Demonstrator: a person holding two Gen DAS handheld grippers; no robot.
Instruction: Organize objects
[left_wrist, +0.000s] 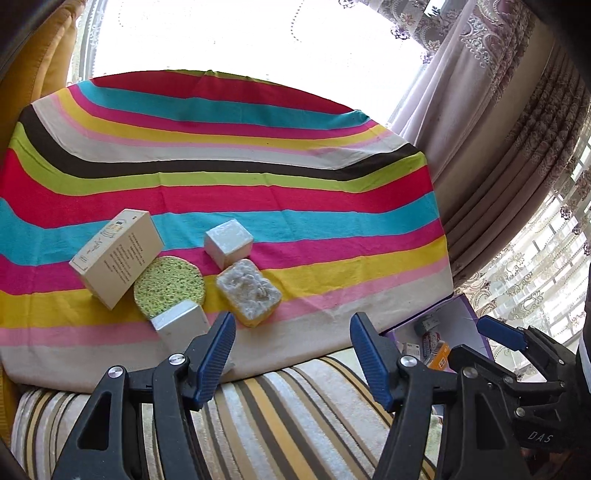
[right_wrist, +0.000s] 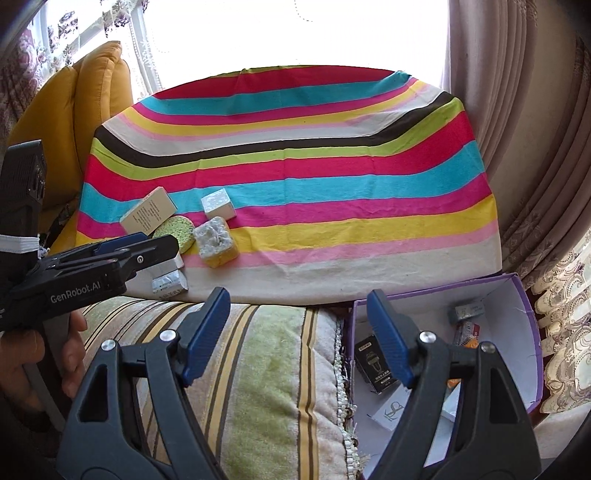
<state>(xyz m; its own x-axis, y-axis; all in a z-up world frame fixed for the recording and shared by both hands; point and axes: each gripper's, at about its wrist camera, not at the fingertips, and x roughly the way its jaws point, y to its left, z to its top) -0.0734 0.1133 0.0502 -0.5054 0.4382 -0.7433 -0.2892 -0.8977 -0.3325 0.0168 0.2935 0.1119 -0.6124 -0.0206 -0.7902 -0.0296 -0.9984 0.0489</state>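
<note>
**A:** What can't you make out?

**B:** The small silver packet (right_wrist: 169, 284) at the near edge of the striped cloth (right_wrist: 332, 206) is partly hidden behind the left gripper (left_wrist: 291, 339) in the right wrist view. In the left wrist view only a silver-grey block (left_wrist: 181, 323) shows there, its near end cut off by a blue pad. The purple box (right_wrist: 517, 295) is half covered by the right gripper (right_wrist: 299, 332); its print is too small to read.

**A:** And the things to sort?

**B:** They sit clustered on the cloth's left side: a cream carton (left_wrist: 116, 256) leaning against a round green sponge (left_wrist: 170, 286), a pale cube (left_wrist: 229, 242) behind, and a yellow sponge with a white scouring top (left_wrist: 249, 291) just beside the green one. The box stands lower, to the right of the cloth, beside a striped cushion (right_wrist: 258, 369), with a black carton (right_wrist: 373, 363) and some small packs inside.

**A:** The jaws?

**B:** Left jaws apart, nothing between them. Right jaws apart too and empty, above the cushion and the box.
</note>
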